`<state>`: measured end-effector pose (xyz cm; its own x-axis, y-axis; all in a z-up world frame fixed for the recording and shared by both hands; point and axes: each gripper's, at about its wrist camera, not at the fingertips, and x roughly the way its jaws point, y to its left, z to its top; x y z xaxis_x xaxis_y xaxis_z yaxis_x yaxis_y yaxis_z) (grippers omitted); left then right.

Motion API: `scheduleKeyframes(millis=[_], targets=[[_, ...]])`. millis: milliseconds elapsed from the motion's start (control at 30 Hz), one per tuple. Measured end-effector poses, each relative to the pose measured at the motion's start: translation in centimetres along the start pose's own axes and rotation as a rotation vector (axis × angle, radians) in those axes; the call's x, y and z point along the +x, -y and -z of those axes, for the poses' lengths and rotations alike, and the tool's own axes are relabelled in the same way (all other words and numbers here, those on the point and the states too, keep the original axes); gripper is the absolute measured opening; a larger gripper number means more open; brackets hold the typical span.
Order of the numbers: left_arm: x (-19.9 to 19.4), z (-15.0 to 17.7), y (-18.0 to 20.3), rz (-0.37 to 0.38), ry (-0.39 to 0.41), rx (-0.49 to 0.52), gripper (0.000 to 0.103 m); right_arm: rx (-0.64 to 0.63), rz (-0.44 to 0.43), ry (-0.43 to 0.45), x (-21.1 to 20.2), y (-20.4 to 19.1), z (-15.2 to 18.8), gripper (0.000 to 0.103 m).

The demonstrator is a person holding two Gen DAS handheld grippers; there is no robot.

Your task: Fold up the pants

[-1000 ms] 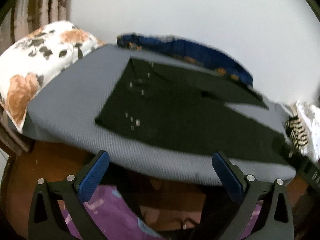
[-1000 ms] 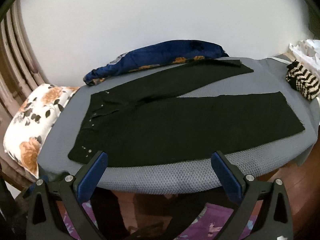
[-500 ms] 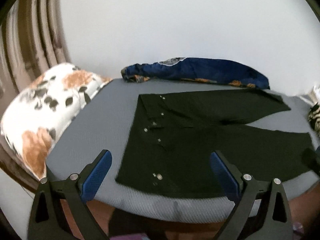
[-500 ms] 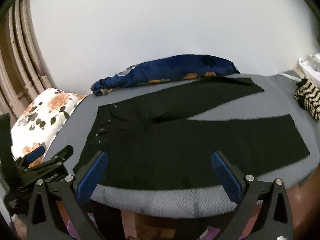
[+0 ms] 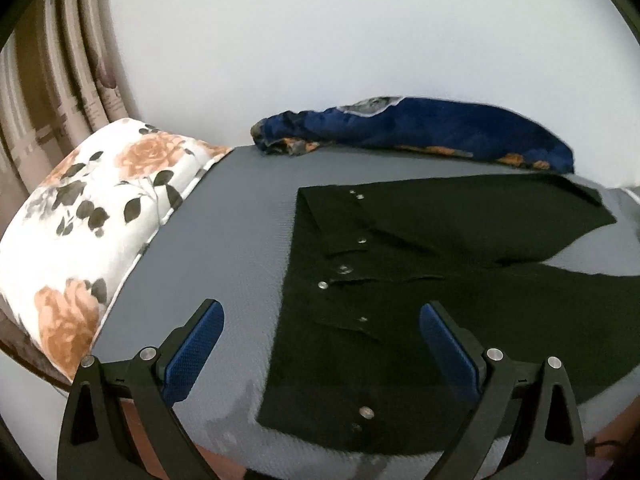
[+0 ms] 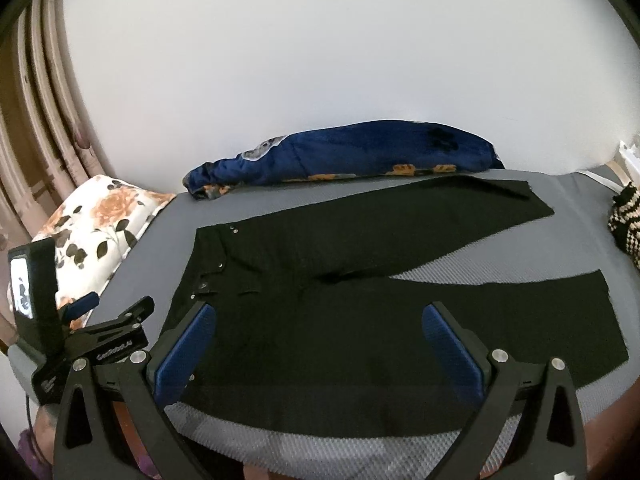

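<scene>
Left wrist view gives me one floral pillow [image 5: 92, 220] at nine o'clock, one pair of black pants [image 5: 420, 280] spread flat on the grey bed [image 5: 232, 216], and one blue bundle [image 5: 420, 132] at twelve. My left gripper [image 5: 320, 340] is released, straddling the waistband edge. Right wrist view: my right gripper [image 6: 320, 344] hovers released over the near leg; bare grey margin runs along the front edge. One striped knit [image 6: 626, 220] sits at three.

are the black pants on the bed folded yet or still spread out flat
Spread out, not folded. The black pants lie flat on the grey bed, both legs splayed apart in a V with bed showing between them.
</scene>
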<state>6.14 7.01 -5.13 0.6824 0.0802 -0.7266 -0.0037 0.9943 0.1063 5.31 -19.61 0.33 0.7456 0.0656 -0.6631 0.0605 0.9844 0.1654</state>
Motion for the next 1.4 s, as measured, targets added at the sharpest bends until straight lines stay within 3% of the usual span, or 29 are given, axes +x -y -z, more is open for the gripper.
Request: scheduleKeyframes(millis=[333, 800, 900, 1133, 1300, 1400], targets=[[6.0, -2.4, -2.0, -0.062, -0.025, 0.018, 0.098, -0.046, -0.011, -0.060, 4.8, -0.9, -1.3, 0.103], [13.9, -6.9, -3.7, -0.067, -0.036, 0.064, 0.098, -0.040, -0.003, -0.133, 10.1, -1.0, -2.2, 0.103], [15.6, -7.9, -4.5, -0.013, -0.052, 0.041, 0.098, -0.042, -0.006, -0.144, 10.8, -0.9, -2.1, 0.103], [22.5, -10.9, -8.1, 0.248, -0.153, -0.039, 0.098, -0.043, 0.002, -0.164, 12.5, -0.4, -2.1, 0.103], [27.1, -12.3, -9.0, 0.430, -0.209, -0.044, 0.098, -0.022, 0.018, -0.187, 13.5, 0.6, -1.7, 0.103], [29.3, -13.0, -8.5, 0.457, -0.234, -0.012, 0.098, -0.007, 0.030, -0.206, 14.3, 1.4, -1.4, 0.103]])
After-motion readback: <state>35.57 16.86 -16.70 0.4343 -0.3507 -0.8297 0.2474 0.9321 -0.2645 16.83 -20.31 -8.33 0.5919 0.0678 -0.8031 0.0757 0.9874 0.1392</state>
